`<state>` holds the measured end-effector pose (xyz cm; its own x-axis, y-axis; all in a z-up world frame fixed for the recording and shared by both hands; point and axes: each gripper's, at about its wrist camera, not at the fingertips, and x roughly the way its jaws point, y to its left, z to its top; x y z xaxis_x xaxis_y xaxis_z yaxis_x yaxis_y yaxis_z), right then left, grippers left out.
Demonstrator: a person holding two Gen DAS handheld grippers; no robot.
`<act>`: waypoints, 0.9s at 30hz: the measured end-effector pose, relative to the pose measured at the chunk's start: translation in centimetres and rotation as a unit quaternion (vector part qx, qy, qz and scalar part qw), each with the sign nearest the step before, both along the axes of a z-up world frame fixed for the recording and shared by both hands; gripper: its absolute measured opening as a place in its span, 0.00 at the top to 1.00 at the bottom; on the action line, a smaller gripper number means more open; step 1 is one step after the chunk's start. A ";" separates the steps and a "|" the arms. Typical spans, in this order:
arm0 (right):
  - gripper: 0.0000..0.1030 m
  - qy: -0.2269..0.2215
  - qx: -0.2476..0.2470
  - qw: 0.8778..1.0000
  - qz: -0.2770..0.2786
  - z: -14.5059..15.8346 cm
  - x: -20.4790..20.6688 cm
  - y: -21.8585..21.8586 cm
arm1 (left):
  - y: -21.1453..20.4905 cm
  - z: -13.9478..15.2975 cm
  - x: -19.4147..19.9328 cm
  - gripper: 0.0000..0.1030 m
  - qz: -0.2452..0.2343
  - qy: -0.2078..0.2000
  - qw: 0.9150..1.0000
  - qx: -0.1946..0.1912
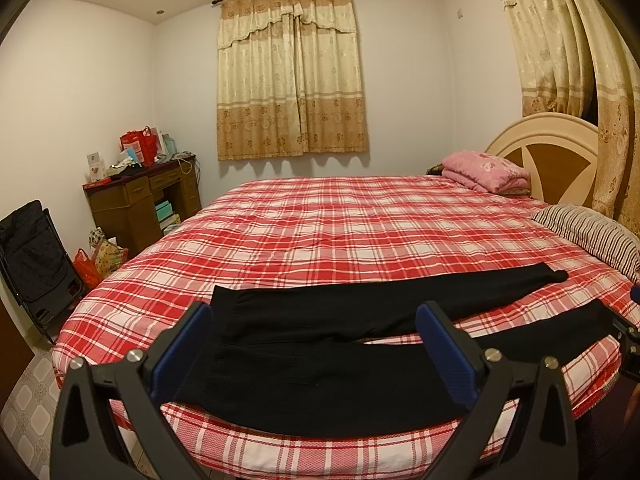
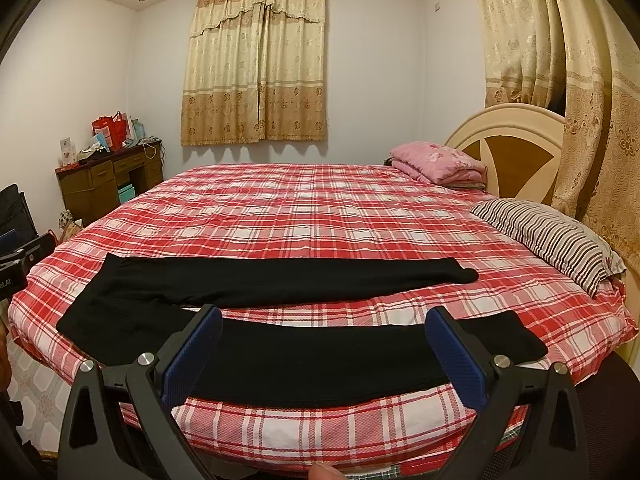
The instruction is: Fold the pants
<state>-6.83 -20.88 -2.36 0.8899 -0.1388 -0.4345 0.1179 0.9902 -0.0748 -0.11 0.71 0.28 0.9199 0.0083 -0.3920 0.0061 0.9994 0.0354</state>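
The black pants (image 2: 280, 280) lie flat along the near edge of the plaid bed (image 2: 320, 208), legs spread toward three o'clock. My right gripper (image 2: 324, 344) hovers released over the near leg; my left gripper (image 1: 314, 340) hangs spread above the waist end at nine o'clock.
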 end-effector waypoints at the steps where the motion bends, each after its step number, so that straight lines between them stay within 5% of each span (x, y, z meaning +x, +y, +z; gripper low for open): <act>1: 0.01 0.000 0.000 1.000 0.000 0.0 0.0 0.0 | 0.0 0.0 0.0 0.00 0.000 -0.001 1.000 0.000; 27: 0.01 0.000 0.003 1.000 -0.001 -0.3 -0.1 0.1 | 0.1 -0.1 0.0 0.00 0.000 0.000 1.000 0.000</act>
